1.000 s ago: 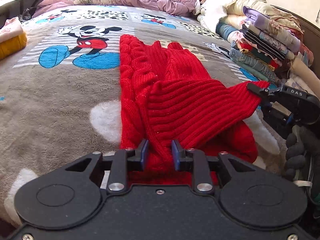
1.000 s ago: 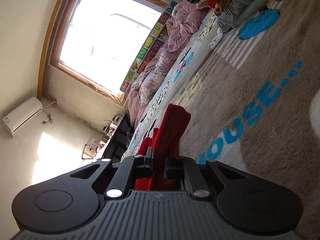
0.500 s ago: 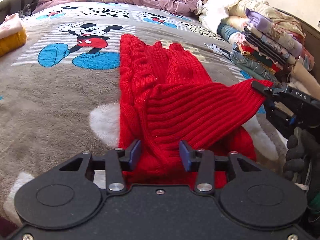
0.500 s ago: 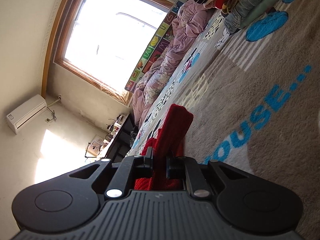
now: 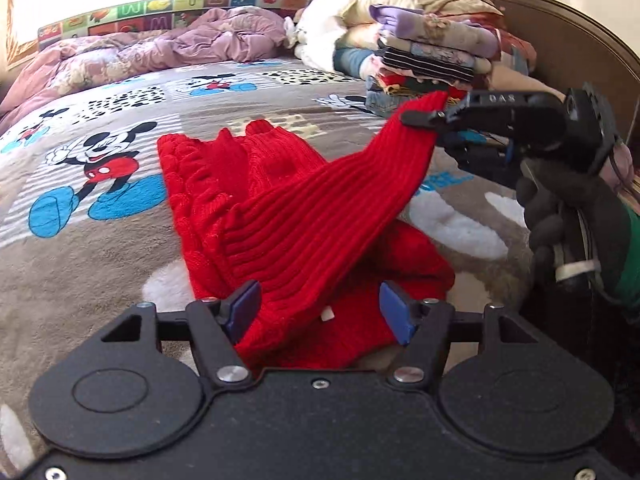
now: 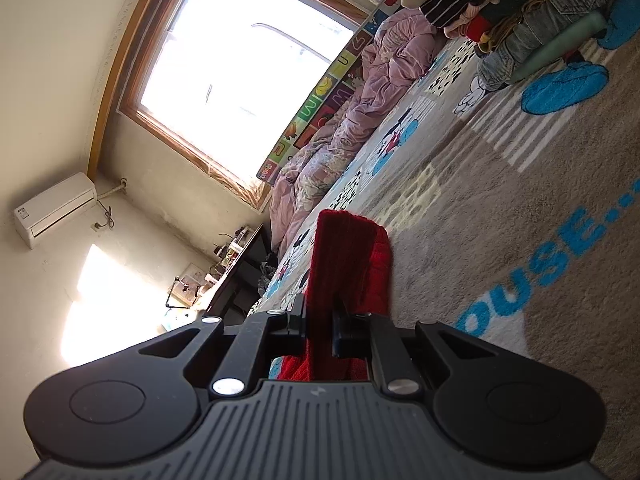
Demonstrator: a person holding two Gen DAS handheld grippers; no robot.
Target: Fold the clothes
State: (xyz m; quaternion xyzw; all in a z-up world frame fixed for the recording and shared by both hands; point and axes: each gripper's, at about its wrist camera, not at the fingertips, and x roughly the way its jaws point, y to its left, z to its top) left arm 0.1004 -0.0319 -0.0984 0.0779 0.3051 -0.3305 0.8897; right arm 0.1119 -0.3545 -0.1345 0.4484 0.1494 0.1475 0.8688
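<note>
Blue-padded fingers [image 5: 245, 305] of the left hand-held gripper [image 5: 322, 312] are standing wide apart at the near edge of the bed, gripping nothing, with the near end of the red knitted sweater [image 5: 288, 216] lying loose between them. A small white tag [image 5: 328, 314] is showing on the knit just ahead of the pads. The sweater is lying on the Mickey Mouse blanket [image 5: 100, 184], its cable-knit body stretching away up the bed, while a ribbed sleeve is rising slantwise off the body toward the right. There the right hand-held gripper [image 5: 430, 117] is pinching the sleeve's cuff and holding it up above the blanket; a dark-gloved hand [image 5: 568, 224] is wrapping round its handle. In the right wrist view the right hand-held gripper [image 6: 320, 330] is showing the same hold, its fingers drawn together on a strip of the red sweater [image 6: 344, 264], with blue lettering on the blanket [image 6: 520, 200] running past beside it. Farther back on the right, a stack of folded clothes [image 5: 424, 64] is sitting against the dark wooden headboard [image 5: 560, 40]. Beyond the sweater, a rumpled lilac quilt [image 5: 160, 48] is lying across the far side of the bed under a bright window [image 6: 240, 68]. An air conditioner [image 6: 52, 208] is hanging on the wall beside the window.
</note>
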